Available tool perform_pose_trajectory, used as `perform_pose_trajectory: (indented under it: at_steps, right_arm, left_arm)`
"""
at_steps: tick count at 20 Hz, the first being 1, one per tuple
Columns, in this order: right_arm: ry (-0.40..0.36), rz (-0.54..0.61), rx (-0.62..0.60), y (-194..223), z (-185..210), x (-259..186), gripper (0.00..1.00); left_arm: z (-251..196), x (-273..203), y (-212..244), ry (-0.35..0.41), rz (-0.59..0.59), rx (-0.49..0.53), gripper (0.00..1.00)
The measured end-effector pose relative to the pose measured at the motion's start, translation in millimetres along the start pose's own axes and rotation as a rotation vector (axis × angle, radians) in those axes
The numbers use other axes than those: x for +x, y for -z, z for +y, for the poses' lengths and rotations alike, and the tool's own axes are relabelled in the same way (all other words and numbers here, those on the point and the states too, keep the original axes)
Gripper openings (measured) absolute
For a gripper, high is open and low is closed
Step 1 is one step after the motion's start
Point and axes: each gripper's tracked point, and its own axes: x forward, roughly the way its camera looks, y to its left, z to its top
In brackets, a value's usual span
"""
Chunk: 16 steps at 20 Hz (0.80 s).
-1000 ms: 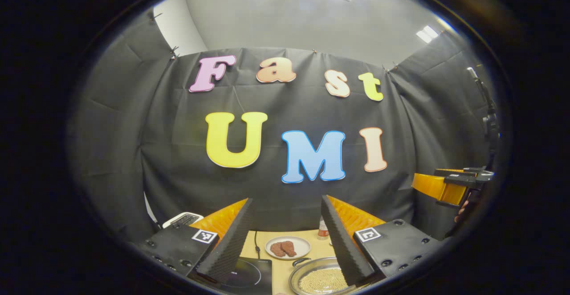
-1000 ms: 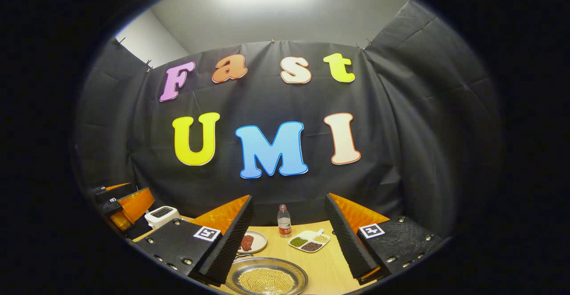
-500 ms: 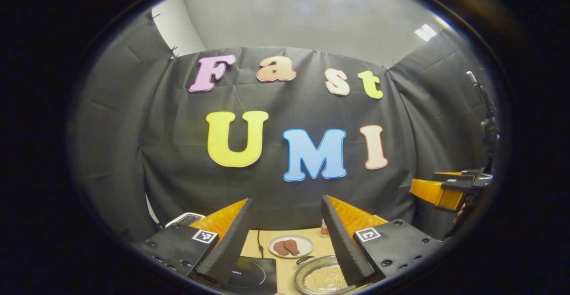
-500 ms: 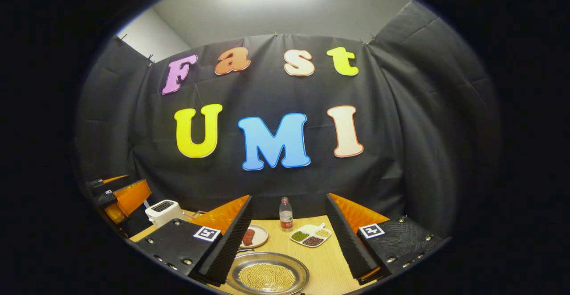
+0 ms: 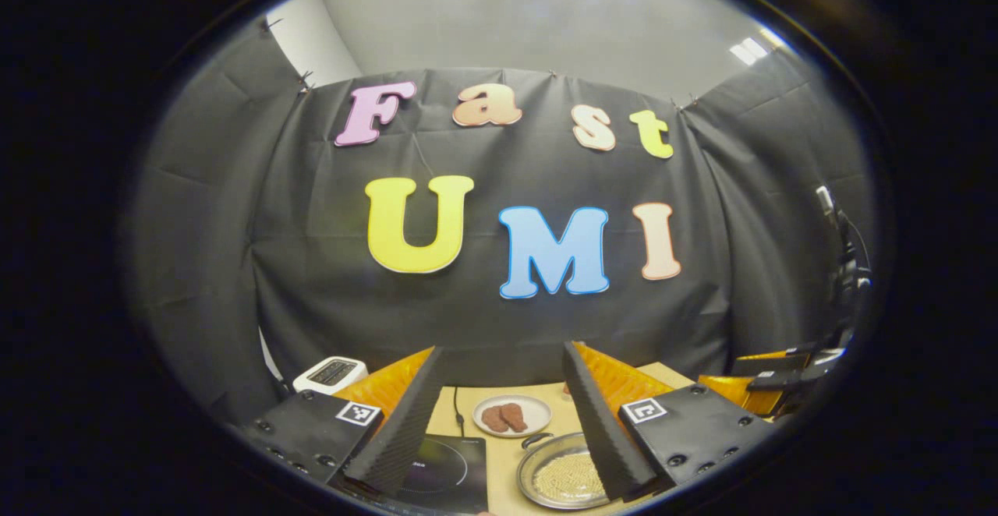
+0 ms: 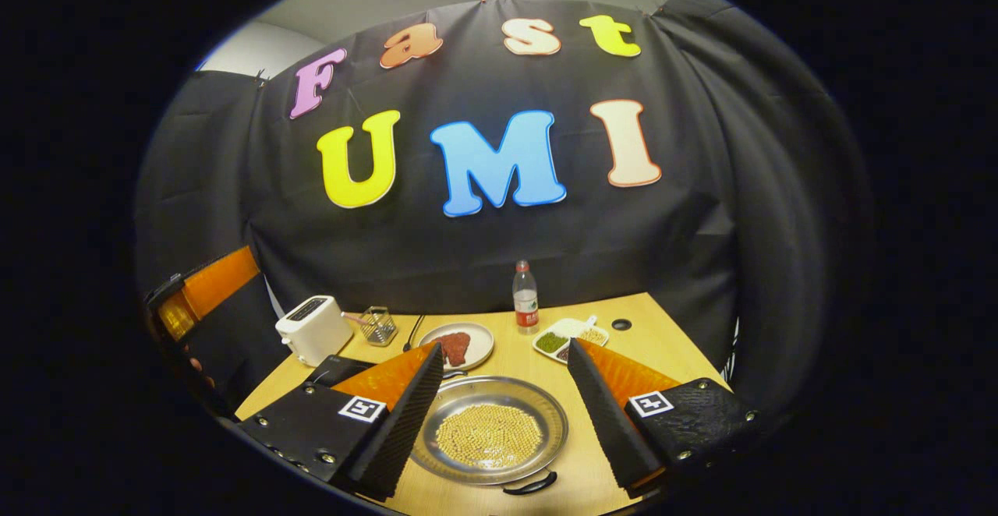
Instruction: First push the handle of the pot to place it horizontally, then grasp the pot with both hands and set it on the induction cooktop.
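In the right gripper view, a wooden table (image 6: 647,344) fills the lower middle of the frame, and the pot (image 6: 490,429), a shallow round metal pan with a layer of small pale beans, sits low in the centre between the wide-apart jaws of the right gripper (image 6: 503,407), which holds nothing. A dark loop handle (image 6: 530,487) lies at the pot's near rim; another shows at its far rim. Behind the pot stand a round plate of reddish meat (image 6: 458,344), a clear plastic bottle (image 6: 525,298), and a white divided dish of beans (image 6: 569,337). At centre left are a boxy white toaster (image 6: 313,330) and a small wire basket (image 6: 380,325). In the left gripper view, the left gripper (image 5: 503,415) also has its jaws spread and empty; the flat black induction cooktop (image 5: 444,465) lies at the bottom, just left of the pot, apart from it.
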Motion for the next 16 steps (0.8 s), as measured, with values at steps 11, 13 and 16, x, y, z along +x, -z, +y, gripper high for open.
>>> perform_pose_trajectory:
  at_steps: [11, 13, 16]
  right_arm:
    - [-0.068, 0.356, -0.040, 118, 12, 14, 0.27]
    - [-0.099, 0.421, -0.006, 140, 19, 16, 0.23]
    - [-0.083, 0.555, 0.009, 180, 10, 16, 0.10]
  left_arm:
    - [13, -7, 32, -0.045, 0.073, -0.012, 0.97]
    - [17, -11, 35, -0.055, 0.082, -0.003, 0.95]
    - [24, -14, 42, -0.075, 0.099, 0.006, 0.96]
